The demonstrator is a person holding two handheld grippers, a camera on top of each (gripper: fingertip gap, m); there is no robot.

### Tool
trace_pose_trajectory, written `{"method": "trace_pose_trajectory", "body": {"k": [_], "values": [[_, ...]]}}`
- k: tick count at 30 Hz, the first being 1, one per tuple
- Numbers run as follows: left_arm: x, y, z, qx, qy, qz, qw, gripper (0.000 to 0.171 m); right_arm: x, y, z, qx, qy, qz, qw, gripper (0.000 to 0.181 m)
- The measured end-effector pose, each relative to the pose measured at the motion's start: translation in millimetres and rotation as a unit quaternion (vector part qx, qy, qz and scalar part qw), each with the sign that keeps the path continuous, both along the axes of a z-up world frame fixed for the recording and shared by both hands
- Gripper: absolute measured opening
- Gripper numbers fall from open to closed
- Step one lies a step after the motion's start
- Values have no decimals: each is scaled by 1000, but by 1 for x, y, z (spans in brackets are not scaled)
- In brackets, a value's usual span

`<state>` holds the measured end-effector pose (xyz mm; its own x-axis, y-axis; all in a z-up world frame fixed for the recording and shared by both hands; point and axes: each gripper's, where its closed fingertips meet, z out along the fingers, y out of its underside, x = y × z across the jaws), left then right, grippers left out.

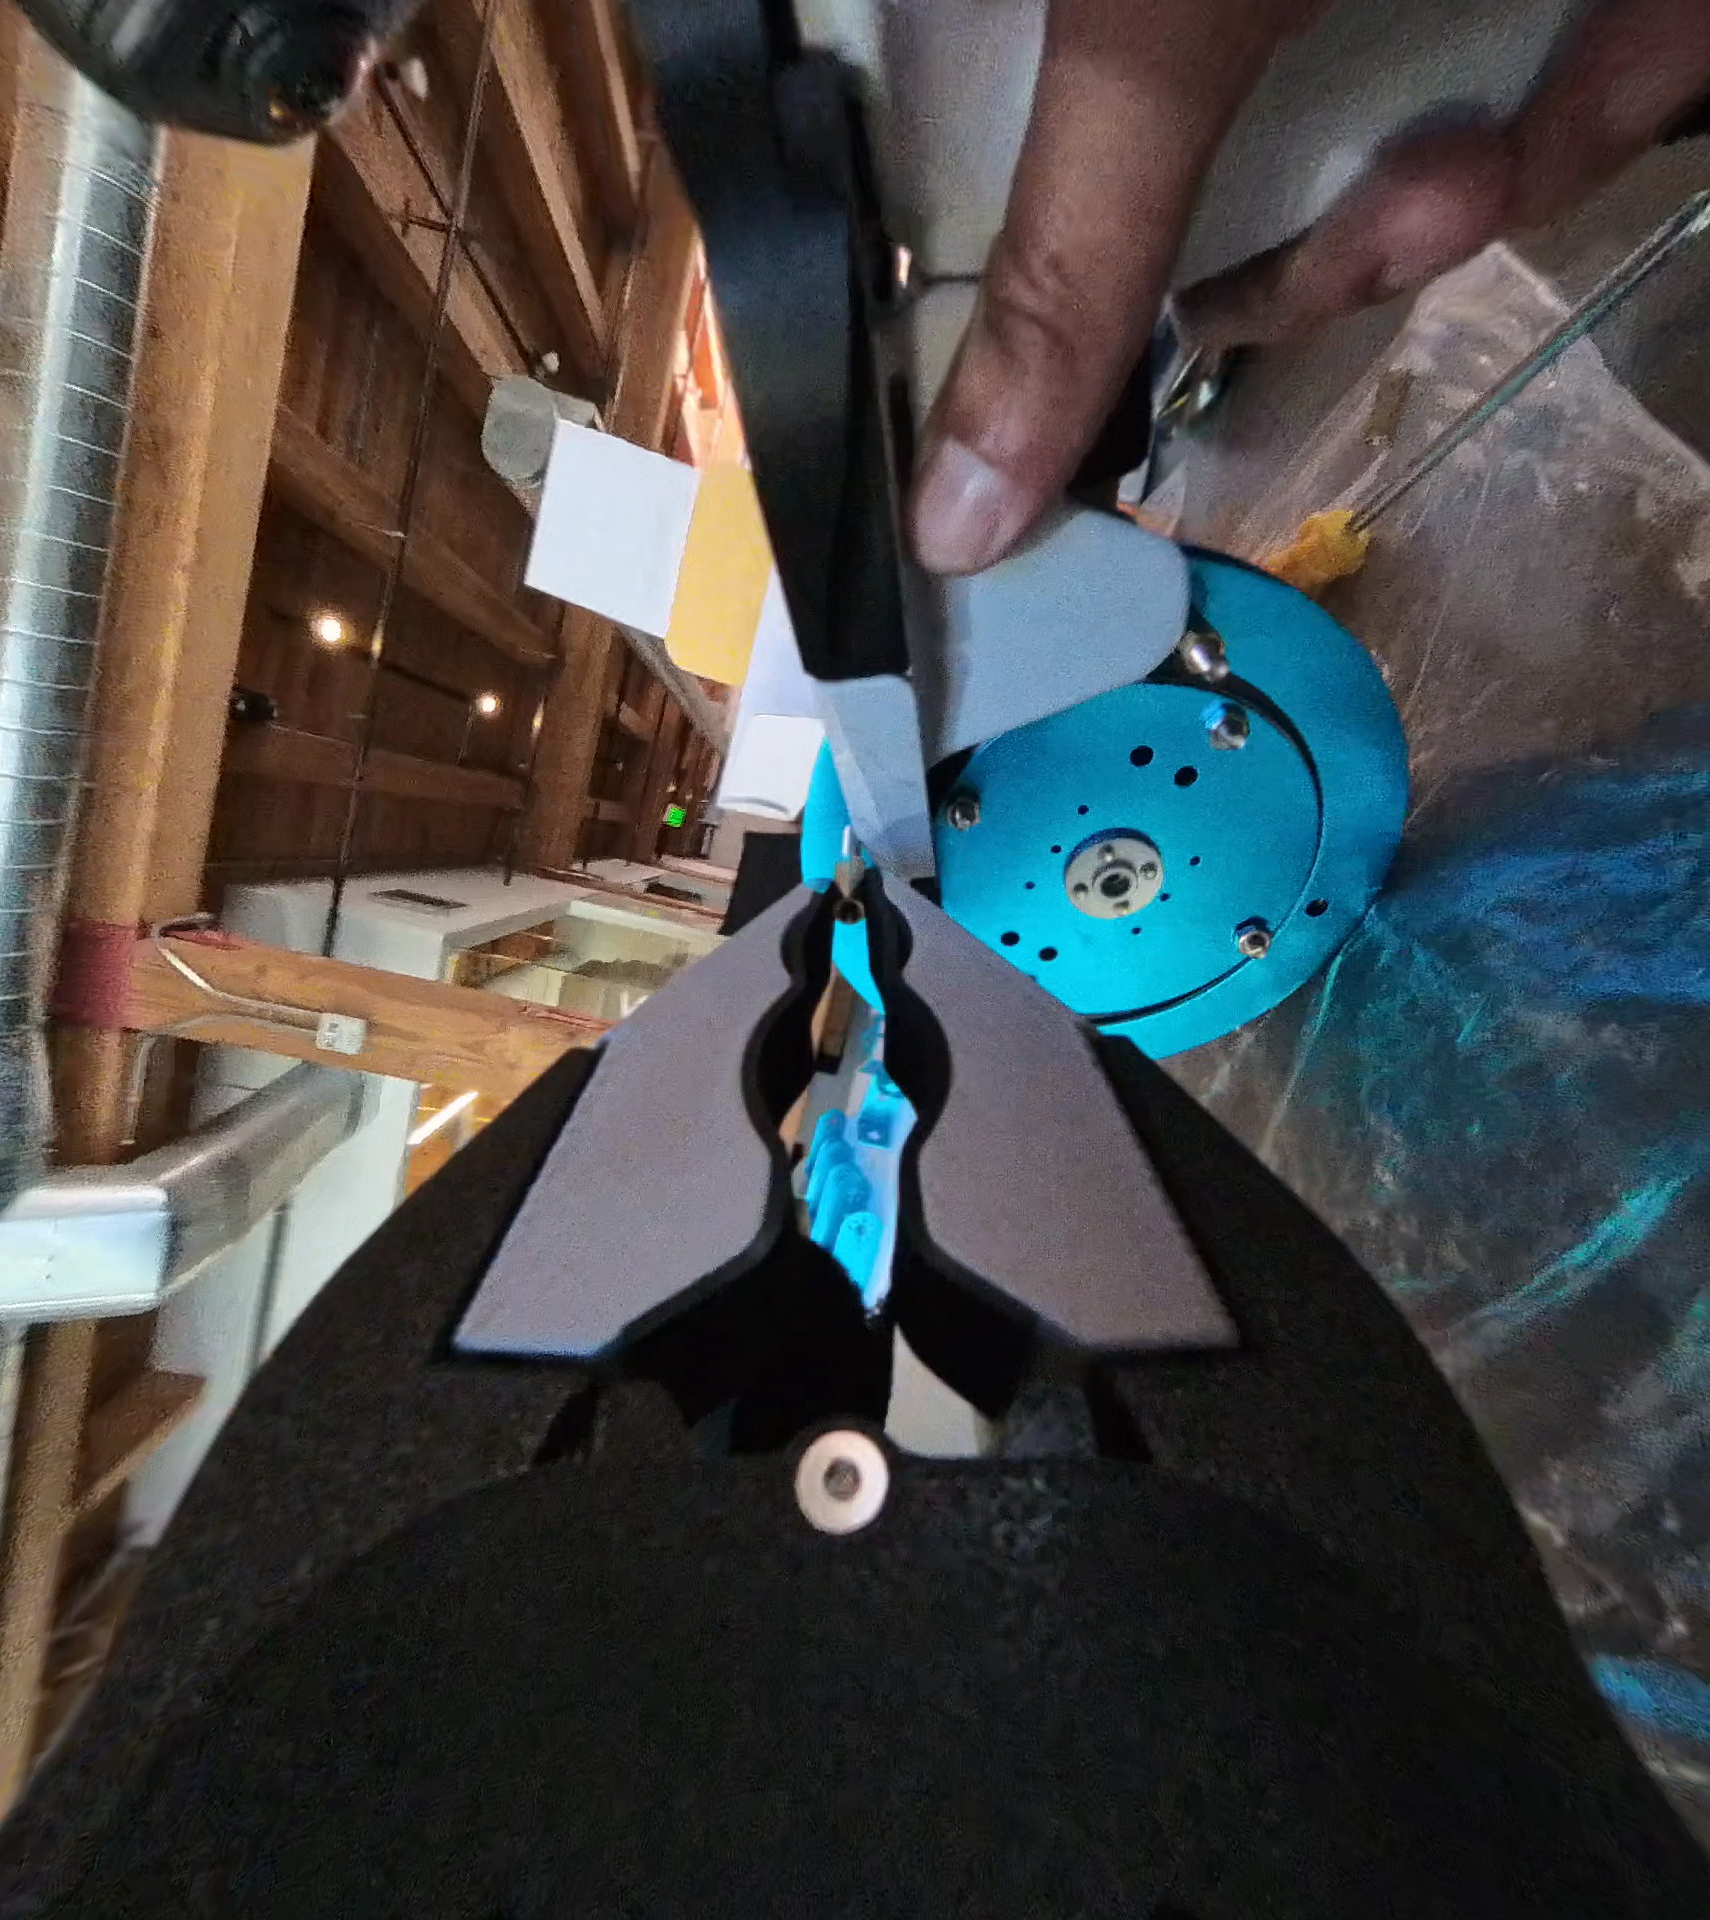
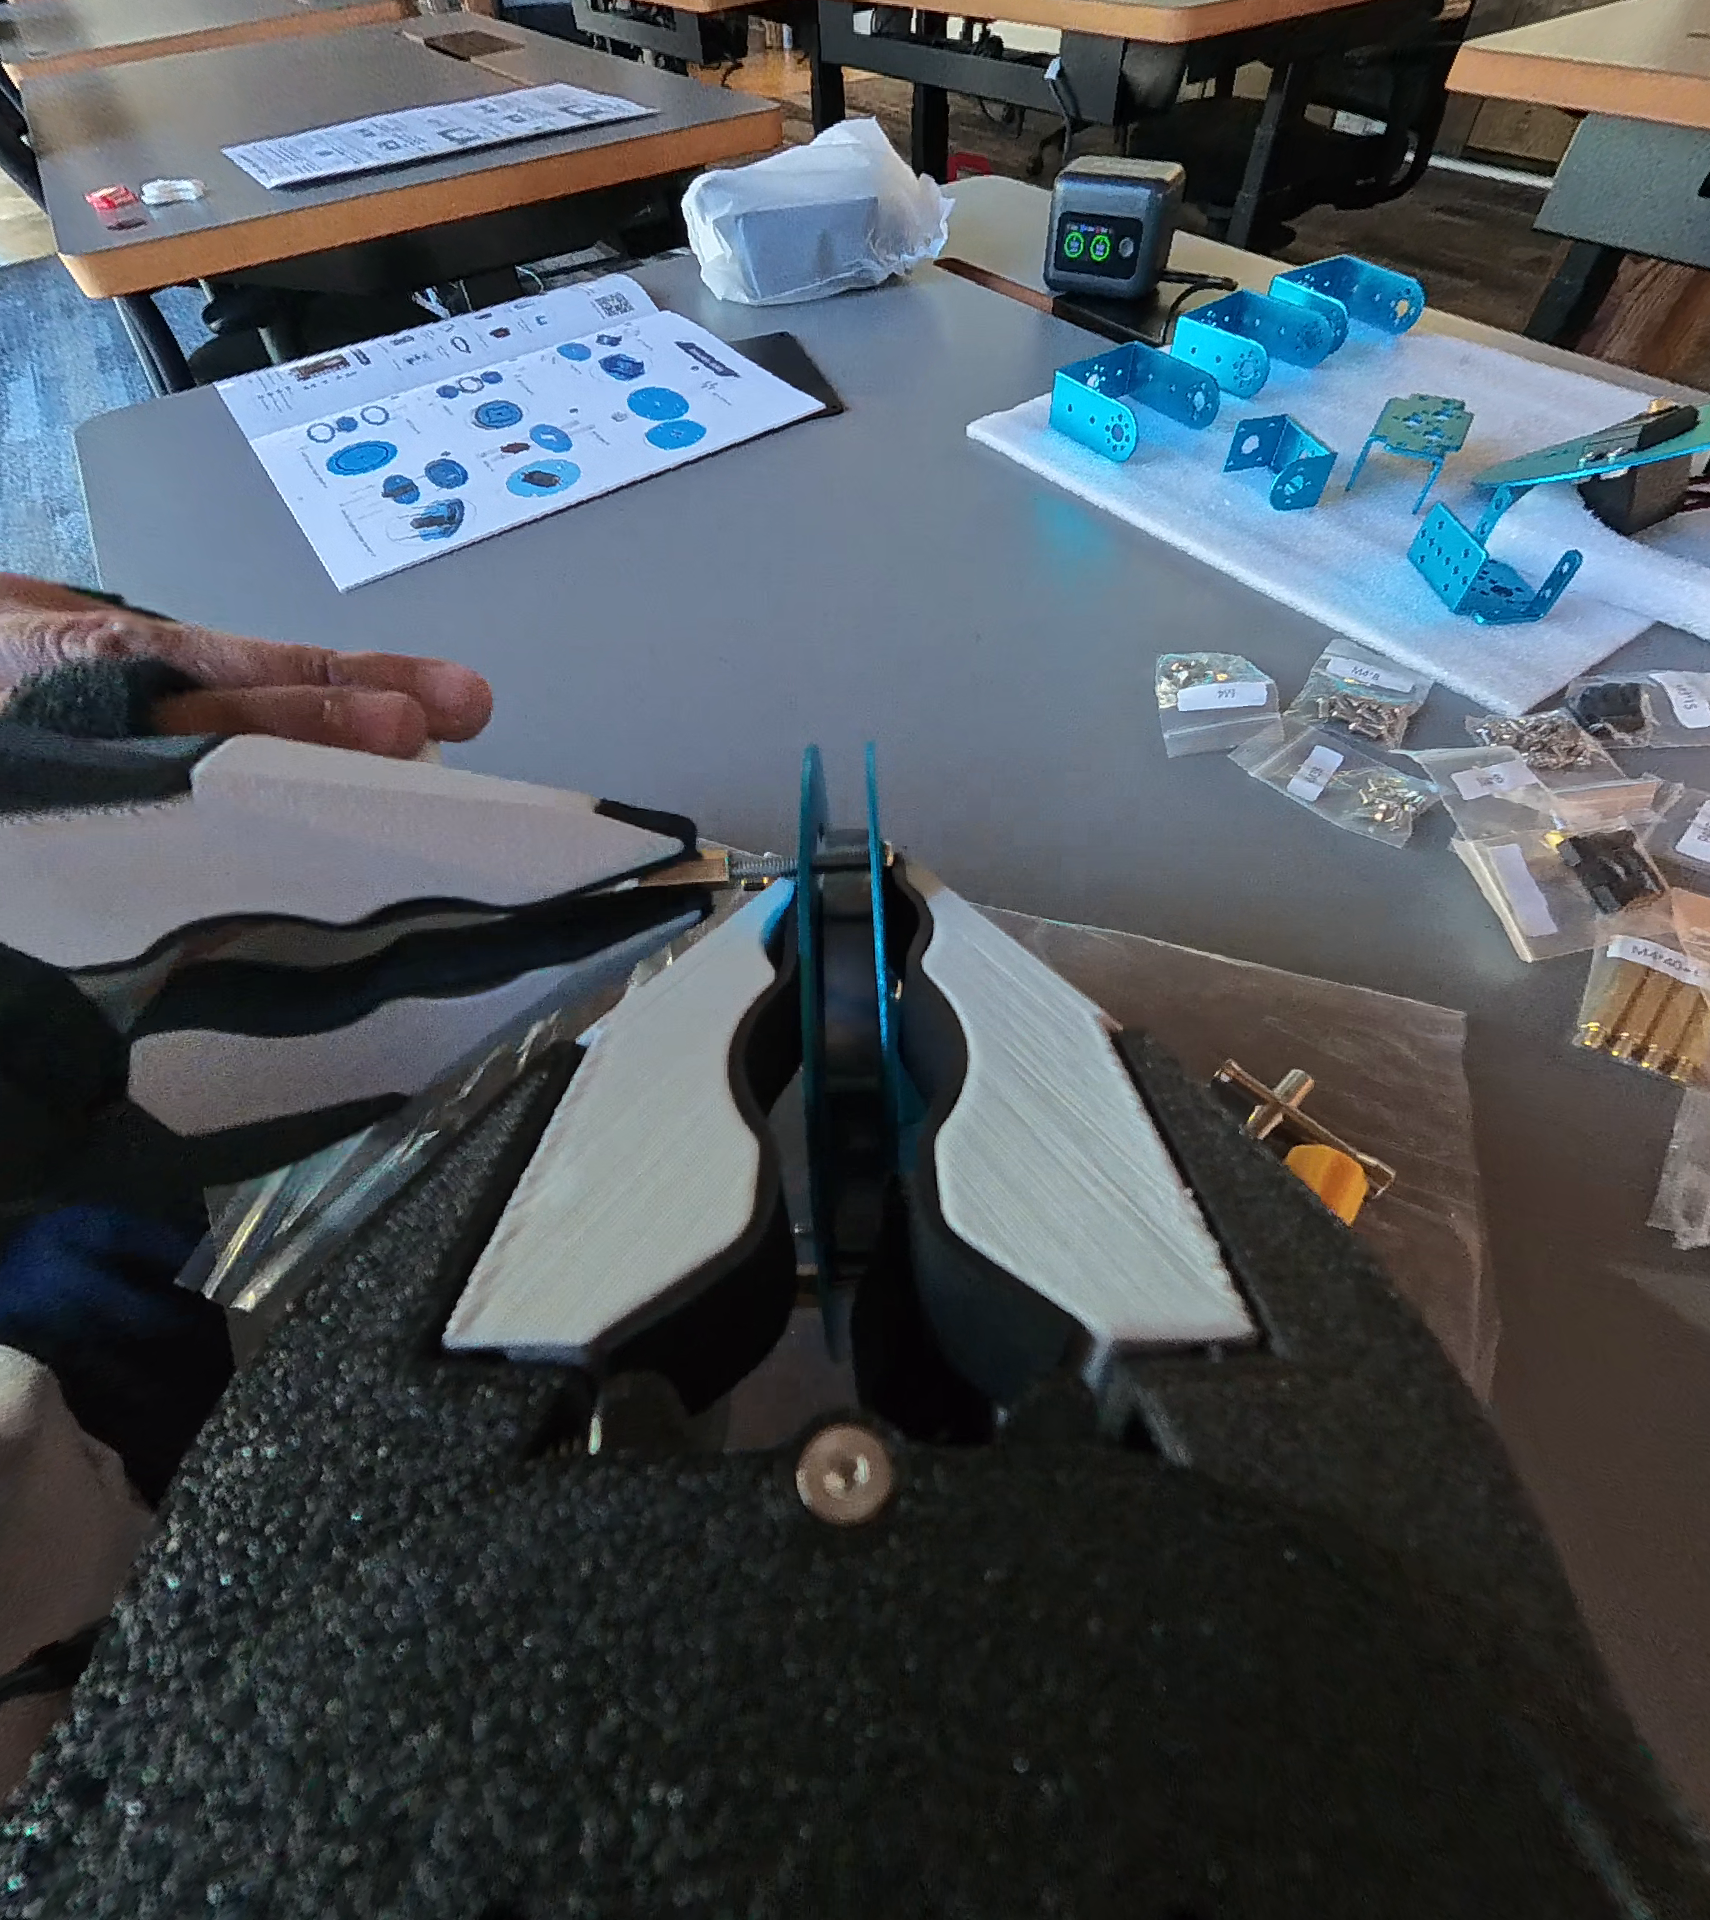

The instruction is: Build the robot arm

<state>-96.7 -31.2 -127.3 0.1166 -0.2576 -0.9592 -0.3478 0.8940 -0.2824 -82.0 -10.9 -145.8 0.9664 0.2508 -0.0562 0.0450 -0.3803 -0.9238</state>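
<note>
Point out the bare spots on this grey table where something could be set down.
Bare: the grey table between the open booklet and white foam sheet, reaching down to the blue disc assembly. Crowded: the right side, with screw bags and blue brackets.

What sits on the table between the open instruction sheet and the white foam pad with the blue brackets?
Nothing: in the right wrist view, bare grey table separates the instruction sheet from the foam pad.
</note>
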Motion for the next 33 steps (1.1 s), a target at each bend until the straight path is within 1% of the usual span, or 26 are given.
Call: {"method": "trace_pose_trajectory", "body": {"k": [1,2,3,4,5,6,7,8,9,11,13,14,15,16,20,22,23,24,25,27,28,29,30,31,32,33], "values": [[0,1,0,-60,-6,-8,998,5,0,0,0,0,-1,0,1000,12],[0,1,0,-156,-20,-13,987,5,0,0,0,-1,0,0,1000,12],[1,0,-1,-268,-35,-21,962,6,0,1,0,-1,1,0,1000,12],[0,-1,0,-378,-51,-34,924,6,0,1,0,0,1,0,1000,12],[0,-2,2,-474,-68,-51,876,5,-1,1,0,2,-3,1,1000,12],[-1,-1,3,-544,-80,-67,832,5,-2,1,1,6,-13,4,1000,13],[-1,0,4,-588,-85,-81,800,5,-2,1,1,8,-20,3,1000,13],[-1,1,4,-614,-87,-88,780,5,-2,2,1,11,-20,0,1000,13],[-1,3,3,-625,-84,-89,771,5,-1,2,1,14,-21,-3,1000,13],[-2,4,3,-624,-73,-86,773,5,2,4,2,25,-35,-17,999,19],[-2,4,3,-631,-61,-86,769,5,10,6,5,42,-73,-38,996,37],[-3,4,3,-646,-56,-90,756,4,9,6,6,50,-90,-34,994,36],[-3,5,3,-662,-51,-95,742,5,2,4,5,50,-93,-17,994,22],[-3,5,3,-674,-47,-99,730,5,-1,4,5,52,-92,-17,994,16],[-2,7,1,-708,-35,-103,698,4,2,5,6,65,-134,-35,988,17],[-2,7,1,-717,-27,-108,688,4,2,4,4,51,-124,-30,991,16],[-2,6,0,-707,-23,-107,699,5,1,4,3,40,-93,-24,995,15],[-1,5,1,-677,-24,-103,728,4,1,3,3,35,-73,-21,996,14],[-1,5,1,-621,-24,-91,778,4,1,3,3,33,-63,-22,997,14],[-1,5,-1,-431,-13,-48,901,4,0,3,3,32,-63,-22,997,14],[-1,5,-1,-309,-7,-23,951,3,0,3,3,30,-59,-21,998,11],[-1,5,-1,-187,-4,-1,982,3,-1,3,2,29,-54,-18,998,12],[-2,5,-1,-97,-3,15,995,3,-1,3,2,28,-52,-15,998,12],[-2,5,-1,-55,-7,20,998,3,-1,3,2,28,-52,-14,998,12],[-1,5,-1,-58,-15,16,998,3,0,3,2,28,-53,-14,998,11],[-1,5,0,-111,-29,7,993,4,0,3,2,27,-51,-15,998,11]]}}
